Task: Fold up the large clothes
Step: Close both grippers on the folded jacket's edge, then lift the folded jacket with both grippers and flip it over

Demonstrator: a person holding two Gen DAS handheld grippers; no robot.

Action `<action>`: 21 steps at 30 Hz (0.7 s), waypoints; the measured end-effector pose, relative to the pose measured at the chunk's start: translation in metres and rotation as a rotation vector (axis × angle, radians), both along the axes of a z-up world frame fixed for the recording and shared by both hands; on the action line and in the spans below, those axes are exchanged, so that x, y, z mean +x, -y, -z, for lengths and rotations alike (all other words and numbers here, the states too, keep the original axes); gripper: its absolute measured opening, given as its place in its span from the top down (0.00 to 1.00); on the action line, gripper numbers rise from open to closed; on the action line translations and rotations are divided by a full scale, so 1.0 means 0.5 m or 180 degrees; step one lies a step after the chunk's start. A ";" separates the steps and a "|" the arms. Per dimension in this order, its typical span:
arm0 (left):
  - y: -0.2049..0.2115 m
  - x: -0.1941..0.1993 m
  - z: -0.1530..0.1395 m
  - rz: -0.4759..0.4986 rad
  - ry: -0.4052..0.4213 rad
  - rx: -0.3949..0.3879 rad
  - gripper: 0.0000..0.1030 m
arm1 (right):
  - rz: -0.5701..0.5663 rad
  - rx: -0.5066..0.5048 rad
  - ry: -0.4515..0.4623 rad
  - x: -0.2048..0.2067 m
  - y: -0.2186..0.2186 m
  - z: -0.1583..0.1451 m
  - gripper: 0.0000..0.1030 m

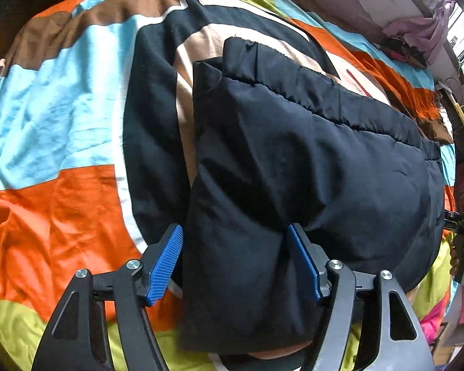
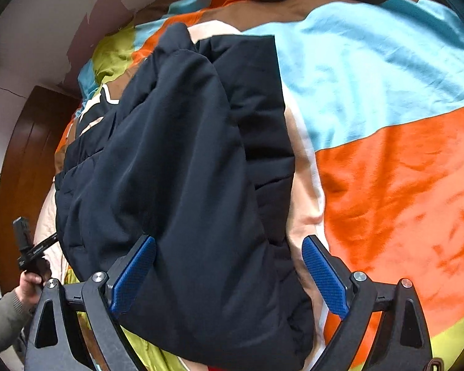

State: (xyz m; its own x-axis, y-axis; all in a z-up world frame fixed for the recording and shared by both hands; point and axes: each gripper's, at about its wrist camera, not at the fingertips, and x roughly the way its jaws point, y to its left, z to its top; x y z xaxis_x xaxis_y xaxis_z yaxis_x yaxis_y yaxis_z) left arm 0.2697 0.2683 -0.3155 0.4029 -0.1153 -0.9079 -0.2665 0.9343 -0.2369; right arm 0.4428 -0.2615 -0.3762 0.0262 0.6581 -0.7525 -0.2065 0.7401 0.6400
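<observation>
A dark navy padded jacket [image 1: 309, 160] lies folded on a bed with a colourful patchwork cover [image 1: 52, 123]. My left gripper [image 1: 235, 259] has its blue pads [image 1: 167, 266] spread wide, with the jacket's near edge bulging between them; the left pad stands clear of the fabric and the right pad touches it. In the right wrist view the same jacket [image 2: 182, 170] fills the middle. My right gripper [image 2: 229, 272] is also spread wide over the jacket's near edge, with its right pad [image 2: 324, 275] clear of the cloth.
The bed cover [image 2: 386, 154] stretches out to both sides. A wall and a brown wooden door [image 2: 24, 167] stand at the left in the right wrist view. A window [image 1: 457, 24] and hanging clothes sit at the far right in the left wrist view.
</observation>
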 end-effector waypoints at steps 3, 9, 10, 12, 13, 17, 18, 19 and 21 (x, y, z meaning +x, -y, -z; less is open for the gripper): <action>-0.020 0.013 0.015 0.0001 -0.0009 -0.0094 0.31 | -0.0041 0.0080 -0.0066 0.016 0.000 0.014 0.05; -0.054 0.027 0.044 0.0064 -0.0039 -0.0402 0.20 | -0.0182 0.0240 -0.0163 0.037 -0.007 0.036 0.03; -0.061 0.029 0.053 0.0081 -0.0070 -0.0488 0.16 | -0.0200 0.0255 -0.0176 0.039 -0.007 0.041 0.02; -0.078 0.036 0.078 0.0080 -0.0147 -0.0711 0.09 | -0.0238 0.0296 -0.0199 0.045 -0.009 0.051 0.01; -0.086 0.040 0.089 0.0071 -0.0164 -0.0797 0.06 | -0.0257 0.0327 -0.0215 0.048 -0.010 0.057 0.00; -0.098 0.059 0.121 0.0155 -0.0104 -0.1093 0.02 | -0.0324 0.0508 -0.0326 0.066 -0.015 0.088 0.00; -0.099 0.065 0.128 0.0166 -0.0098 -0.1126 0.01 | -0.0335 0.0550 -0.0356 0.071 -0.016 0.096 0.00; -0.098 0.073 0.136 0.0175 -0.0083 -0.1168 0.01 | -0.0349 0.0601 -0.0398 0.079 -0.016 0.106 0.00; -0.099 0.084 0.147 0.0151 -0.0048 -0.1265 0.01 | -0.0347 0.0717 -0.0476 0.089 -0.015 0.122 0.00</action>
